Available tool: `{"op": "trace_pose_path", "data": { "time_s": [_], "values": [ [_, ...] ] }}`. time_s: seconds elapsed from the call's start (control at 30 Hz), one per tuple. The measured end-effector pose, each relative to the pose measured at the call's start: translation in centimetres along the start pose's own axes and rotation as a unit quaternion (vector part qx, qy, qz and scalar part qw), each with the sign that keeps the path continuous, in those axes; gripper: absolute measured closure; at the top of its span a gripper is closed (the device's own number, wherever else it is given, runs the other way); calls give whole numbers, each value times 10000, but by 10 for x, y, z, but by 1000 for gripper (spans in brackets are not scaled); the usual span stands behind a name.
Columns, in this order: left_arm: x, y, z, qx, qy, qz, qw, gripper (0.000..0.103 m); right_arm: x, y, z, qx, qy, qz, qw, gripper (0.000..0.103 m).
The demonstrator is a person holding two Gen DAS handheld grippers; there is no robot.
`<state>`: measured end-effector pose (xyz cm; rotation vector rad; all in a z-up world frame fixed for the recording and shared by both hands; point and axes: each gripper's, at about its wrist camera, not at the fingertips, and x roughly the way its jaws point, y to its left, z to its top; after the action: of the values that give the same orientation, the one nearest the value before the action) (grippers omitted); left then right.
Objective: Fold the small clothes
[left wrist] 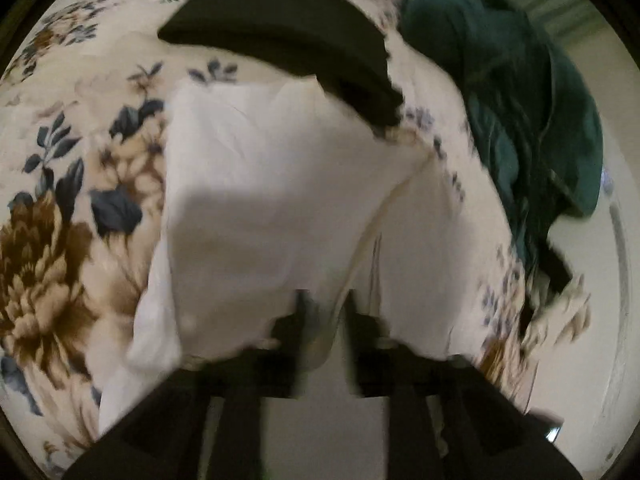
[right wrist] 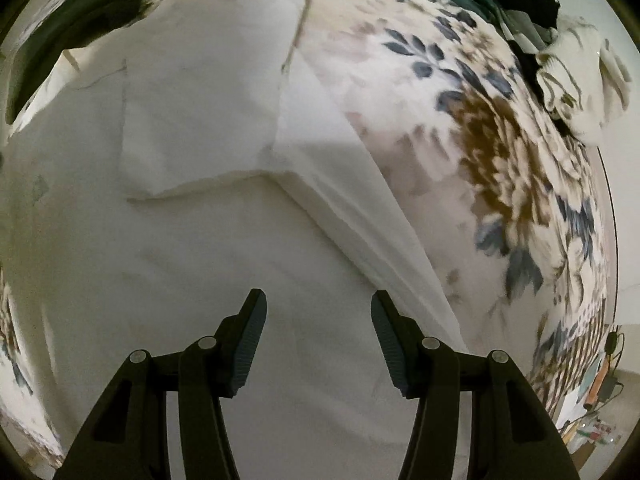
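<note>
A white garment lies on a floral bedsheet. My left gripper holds a part of it between its fingers and lifts it; the view is blurred. In the right wrist view the same white garment lies spread with one part folded over. My right gripper is open and empty just above the cloth, its right finger near the garment's right edge.
A folded black garment lies beyond the white one; it also shows in the right wrist view. A dark green garment is heaped at the right. The bed's edge and clutter on the floor are at the far right.
</note>
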<state>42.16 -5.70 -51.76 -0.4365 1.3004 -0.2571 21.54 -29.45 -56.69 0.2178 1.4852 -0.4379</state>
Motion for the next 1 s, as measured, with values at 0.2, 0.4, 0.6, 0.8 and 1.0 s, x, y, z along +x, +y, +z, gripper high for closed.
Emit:
{"op": "trace_pose_path", "data": {
  "time_s": [0.2, 0.4, 0.6, 0.8, 1.0],
  "values": [
    [-34, 53, -5, -163, -208, 774, 9966, 3, -5, -12, 4, 169, 23, 314, 9994, 46],
    [-7, 83, 20, 73, -275, 1848, 9824, 3, -11, -4, 15, 185, -32, 617, 9979, 46],
    [24, 90, 29, 587, 103, 2262, 9722, 3, -11, 6, 33, 111, 51, 651, 9978, 15],
    [-37, 47, 2, 1234, -559, 2286, 9640, 3, -39, 4, 59, -225, -142, 630, 9977, 6],
    [-68, -13, -52, 1311, -477, 1926, 9713, 3, -85, -19, 66, -629, -68, 1134, 9915, 5]
  ]
}}
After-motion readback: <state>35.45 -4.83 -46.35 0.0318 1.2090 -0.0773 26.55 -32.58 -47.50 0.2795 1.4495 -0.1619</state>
